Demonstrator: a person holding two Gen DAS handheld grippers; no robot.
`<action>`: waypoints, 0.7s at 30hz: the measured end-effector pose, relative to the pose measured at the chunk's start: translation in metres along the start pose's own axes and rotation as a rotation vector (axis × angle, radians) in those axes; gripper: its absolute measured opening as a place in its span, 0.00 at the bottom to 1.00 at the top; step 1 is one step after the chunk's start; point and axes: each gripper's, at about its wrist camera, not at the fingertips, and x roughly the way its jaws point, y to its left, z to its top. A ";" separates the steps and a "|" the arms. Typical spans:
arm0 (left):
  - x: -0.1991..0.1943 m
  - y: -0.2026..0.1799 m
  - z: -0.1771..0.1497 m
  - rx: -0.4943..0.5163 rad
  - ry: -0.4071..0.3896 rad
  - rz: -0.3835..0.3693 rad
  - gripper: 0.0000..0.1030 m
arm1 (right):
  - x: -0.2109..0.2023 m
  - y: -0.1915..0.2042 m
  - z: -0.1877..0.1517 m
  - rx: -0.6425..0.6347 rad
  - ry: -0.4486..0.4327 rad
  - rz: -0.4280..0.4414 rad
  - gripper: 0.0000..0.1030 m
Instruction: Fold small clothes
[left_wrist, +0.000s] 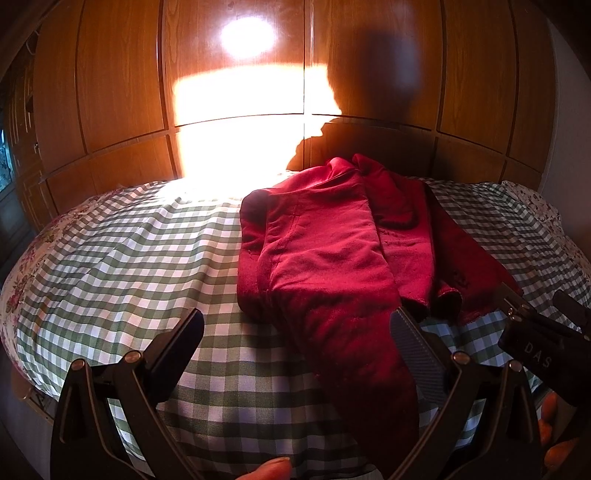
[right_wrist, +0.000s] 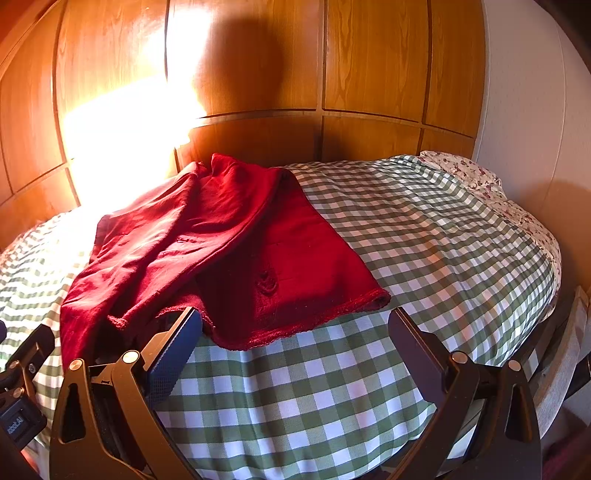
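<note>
Left wrist footage is filled by a rumpled dark red knit garment (left_wrist: 325, 251), which is spread over a bed covered in a green-and-white checked bedspread (left_wrist: 122, 258), with one long part draped toward the camera. Both fingers of the left hand-held gripper (left_wrist: 295, 347) are seen spread wide, released, with nothing clasped; its right finger (left_wrist: 417, 354) is laid against the near edge of the red cloth. From the right wrist, the right hand-held gripper (right_wrist: 295, 343) is likewise seen released, its left finger (right_wrist: 173, 354) set just at the scalloped hem of the garment (right_wrist: 236, 251). Glossy wooden panelling (right_wrist: 369, 74) is lit by a bright patch of sunlight behind the bed, and a floral-print sheet (right_wrist: 476, 177) is seen at the bedspread's edge.
</note>
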 end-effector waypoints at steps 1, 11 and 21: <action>0.000 0.000 0.000 0.002 -0.001 0.001 0.97 | -0.001 0.000 0.000 -0.001 0.000 0.001 0.97; -0.005 0.001 0.001 -0.006 -0.021 0.000 0.97 | -0.005 0.002 0.002 -0.008 -0.017 -0.002 0.97; -0.013 0.004 0.003 -0.024 -0.050 -0.005 0.97 | -0.018 0.007 0.005 -0.025 -0.071 -0.006 0.97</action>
